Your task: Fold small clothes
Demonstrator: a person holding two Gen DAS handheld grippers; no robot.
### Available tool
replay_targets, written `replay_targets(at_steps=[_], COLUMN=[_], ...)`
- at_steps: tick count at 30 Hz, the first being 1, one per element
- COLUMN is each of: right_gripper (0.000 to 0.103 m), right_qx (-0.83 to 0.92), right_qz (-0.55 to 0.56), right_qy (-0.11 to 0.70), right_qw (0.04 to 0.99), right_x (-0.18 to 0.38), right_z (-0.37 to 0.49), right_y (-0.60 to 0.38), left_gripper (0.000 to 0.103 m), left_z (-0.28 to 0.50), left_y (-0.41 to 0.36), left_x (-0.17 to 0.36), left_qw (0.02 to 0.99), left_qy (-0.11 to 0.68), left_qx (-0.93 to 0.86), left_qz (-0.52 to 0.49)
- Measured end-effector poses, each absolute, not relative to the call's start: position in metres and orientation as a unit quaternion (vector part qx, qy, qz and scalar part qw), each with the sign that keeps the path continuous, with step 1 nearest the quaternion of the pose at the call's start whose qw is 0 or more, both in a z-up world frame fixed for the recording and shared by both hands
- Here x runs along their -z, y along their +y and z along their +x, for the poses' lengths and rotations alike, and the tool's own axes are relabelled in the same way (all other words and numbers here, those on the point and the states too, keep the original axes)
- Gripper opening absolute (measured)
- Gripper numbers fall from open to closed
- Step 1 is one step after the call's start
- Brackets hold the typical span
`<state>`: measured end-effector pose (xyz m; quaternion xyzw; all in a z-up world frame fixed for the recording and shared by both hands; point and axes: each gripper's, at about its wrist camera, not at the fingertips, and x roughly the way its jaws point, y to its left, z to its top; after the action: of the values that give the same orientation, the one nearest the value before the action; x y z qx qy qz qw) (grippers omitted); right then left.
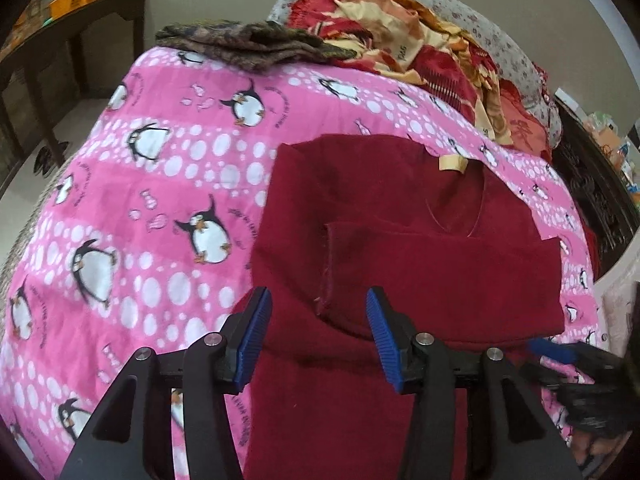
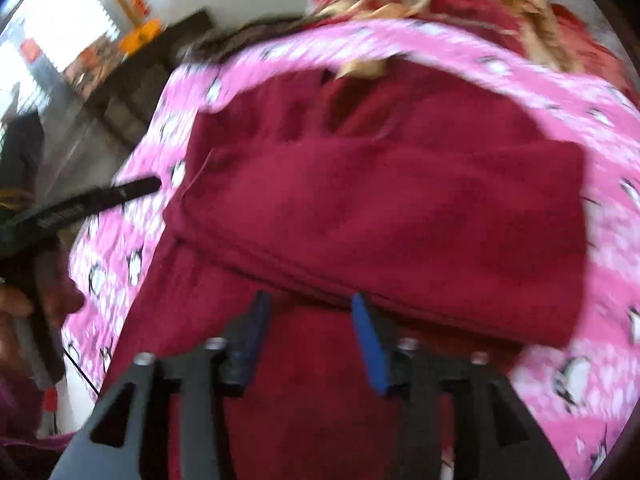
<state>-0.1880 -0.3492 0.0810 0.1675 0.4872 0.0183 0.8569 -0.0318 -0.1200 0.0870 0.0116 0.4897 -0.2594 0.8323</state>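
Observation:
A dark red top [image 1: 400, 248] lies flat on the pink penguin bedspread [image 1: 152, 184], with a sleeve folded across its chest and a cream label at the neck. My left gripper [image 1: 318, 320] is open and empty, just above the top's lower left part. My right gripper [image 2: 308, 320] is open and empty over the top [image 2: 380, 208], near the folded sleeve's lower edge; this view is blurred. The right gripper also shows in the left wrist view [image 1: 560, 356] at the top's right edge. The left gripper's finger shows in the right wrist view [image 2: 100, 196].
A brown patterned cloth [image 1: 248, 44] and a heap of red and cream clothes [image 1: 420, 40] lie at the far end of the bed. A dark wooden table [image 1: 72, 32] stands to the left. A dark carved bed frame [image 1: 592, 184] runs along the right.

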Motion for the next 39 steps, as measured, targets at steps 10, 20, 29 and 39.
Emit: replay_targets(at_steps=[10, 20, 29, 39], right_gripper=[0.056, 0.015, 0.006, 0.064], right_qx=[0.154, 0.143, 0.142, 0.162], right_qz=[0.152, 0.114, 0.156, 0.287], right_qy=[0.477, 0.476, 0.517, 0.425], right_qw=[0.852, 0.860, 0.830, 0.843], right_x=[-0.082, -0.063, -0.063, -0.087], right_z=[-0.261, -0.232, -0.277, -0.229], right_y=[-0.448, -0.439, -0.446, -0.508], left_gripper=[0.000, 0.000, 0.000, 0.000], left_z=[-0.029, -0.027, -0.031, -0.035], left_y=[-0.163, -0.146, -0.141, -0.129], left_x=[-0.075, -0.110, -0.077, -0.081], left_qw=[0.833, 0.843, 0.829, 0.843], left_qy=[0.477, 0.456, 0.485, 0.469], left_qx=[0.278, 0.283, 0.274, 0.262], left_qz=[0.046, 0.031, 0.041, 0.038])
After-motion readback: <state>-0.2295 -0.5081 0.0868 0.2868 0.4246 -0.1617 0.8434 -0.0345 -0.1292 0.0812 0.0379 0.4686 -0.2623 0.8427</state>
